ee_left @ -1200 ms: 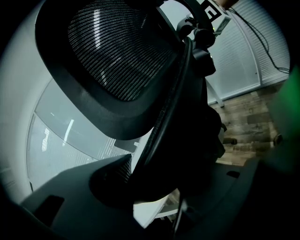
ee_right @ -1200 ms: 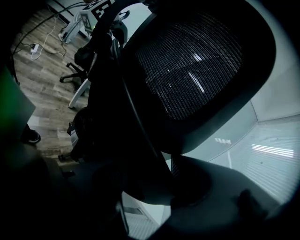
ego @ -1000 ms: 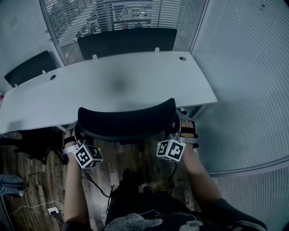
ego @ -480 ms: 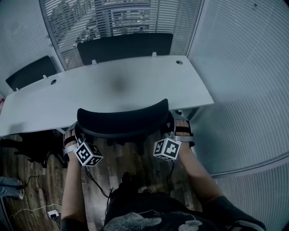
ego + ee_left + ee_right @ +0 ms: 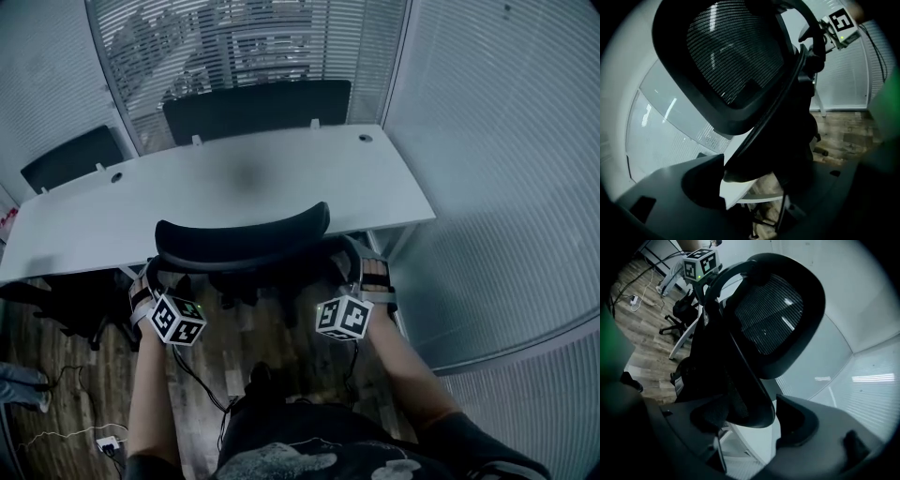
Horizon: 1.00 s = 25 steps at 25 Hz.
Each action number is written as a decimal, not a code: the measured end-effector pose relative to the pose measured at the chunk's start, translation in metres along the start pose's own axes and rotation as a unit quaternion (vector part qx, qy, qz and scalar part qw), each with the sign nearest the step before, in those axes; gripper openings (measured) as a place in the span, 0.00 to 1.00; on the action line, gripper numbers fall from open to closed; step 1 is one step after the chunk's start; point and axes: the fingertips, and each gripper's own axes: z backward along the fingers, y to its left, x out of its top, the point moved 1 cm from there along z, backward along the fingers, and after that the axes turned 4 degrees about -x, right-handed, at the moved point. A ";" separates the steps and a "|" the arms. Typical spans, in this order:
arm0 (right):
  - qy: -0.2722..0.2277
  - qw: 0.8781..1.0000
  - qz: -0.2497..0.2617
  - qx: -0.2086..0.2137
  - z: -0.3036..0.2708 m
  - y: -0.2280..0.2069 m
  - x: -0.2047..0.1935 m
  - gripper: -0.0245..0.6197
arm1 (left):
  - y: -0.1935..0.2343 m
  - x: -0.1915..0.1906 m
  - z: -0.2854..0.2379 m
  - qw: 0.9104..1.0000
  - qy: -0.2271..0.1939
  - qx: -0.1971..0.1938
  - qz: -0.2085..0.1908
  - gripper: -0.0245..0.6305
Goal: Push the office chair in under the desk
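Observation:
The black mesh office chair (image 5: 242, 246) stands at the near edge of the white desk (image 5: 234, 178), its backrest top overlapping the desk edge. My left gripper (image 5: 155, 279) is at the backrest's left side and my right gripper (image 5: 364, 267) at its right. In the left gripper view the backrest frame (image 5: 754, 126) runs between the jaws of the left gripper (image 5: 771, 173), with desk showing in a gap beside one jaw. In the right gripper view the frame's edge (image 5: 750, 404) lies between the jaws of the right gripper (image 5: 750, 414), clear of one pad. Both pairs of jaws have just been opening.
A second black chair (image 5: 258, 105) stands behind the desk, another (image 5: 70, 155) at the far left. Window blinds (image 5: 244, 42) rise behind, a ribbed partition (image 5: 506, 169) at the right. A chair base (image 5: 66, 305) and cables (image 5: 103, 439) lie on the wood floor.
The chair has rolled further toward the desk and its backrest top now overlaps the desk edge, shifted a little left. Both hands have followed it forward.

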 end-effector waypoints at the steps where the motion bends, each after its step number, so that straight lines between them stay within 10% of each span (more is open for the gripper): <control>1: -0.009 1.000 -0.010 0.003 0.006 -0.001 0.000 0.49 | -0.002 -0.001 0.007 1.000 0.001 0.000 0.014 0.52; 14: -0.095 0.979 -0.176 0.046 0.065 -0.014 0.024 0.49 | -0.042 0.034 0.099 0.980 -0.084 0.006 0.179 0.52; 25: -0.097 0.941 -0.319 0.066 0.101 -0.012 0.042 0.49 | -0.092 0.041 0.150 0.945 -0.140 -0.111 0.273 0.52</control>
